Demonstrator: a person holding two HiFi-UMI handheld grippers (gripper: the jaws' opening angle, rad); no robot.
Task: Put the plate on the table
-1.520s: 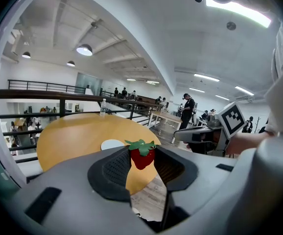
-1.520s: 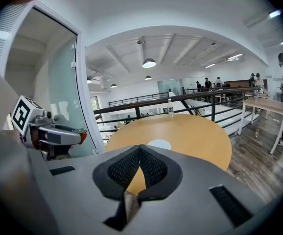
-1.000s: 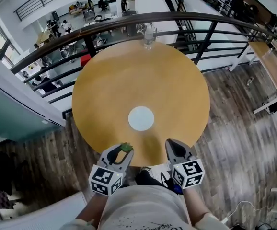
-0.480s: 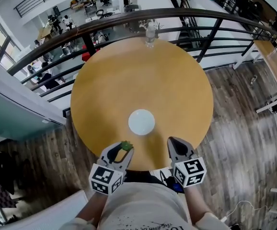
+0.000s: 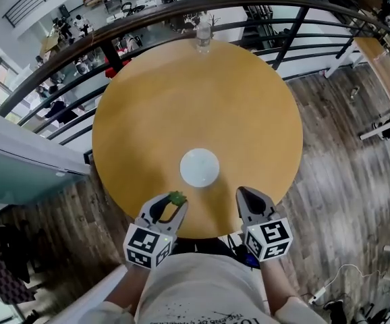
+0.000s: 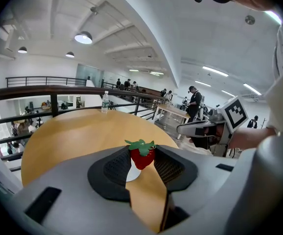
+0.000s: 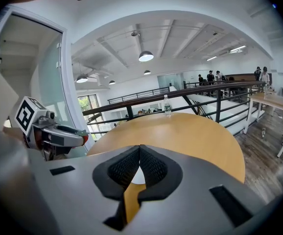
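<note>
Plate (image 5: 199,167) flat on the round tabletop (image 5: 148,113), a little toward 6 o'clock from its middle, nothing on it. Left tongs (image 5: 173,203) just short of the plate at its 7 o'clock, pinched on a strawberry (image 5: 177,198) at the very tips, leaves up. Right tongs (image 5: 245,196) at the plate's 5 o'clock, pads closed tip to tip with nothing between them. Water bottle (image 5: 202,38) well apart at the tabletop's 12 o'clock rim, beside the railing (image 5: 114,39).

Plate's own part of the job apparently done.

Risks from here, as a judgement:
- Grip on the strawberry only at the tips, so it could roll out sideways on a tilt or a jolt and go over the near rim to the floor.
- Squeezed harder, would likely bruise or split.
- Brought down carelessly, could nudge the light plate toward the nearby 6 o'clock rim.
- Released from too high, might bounce off the plate.
</note>
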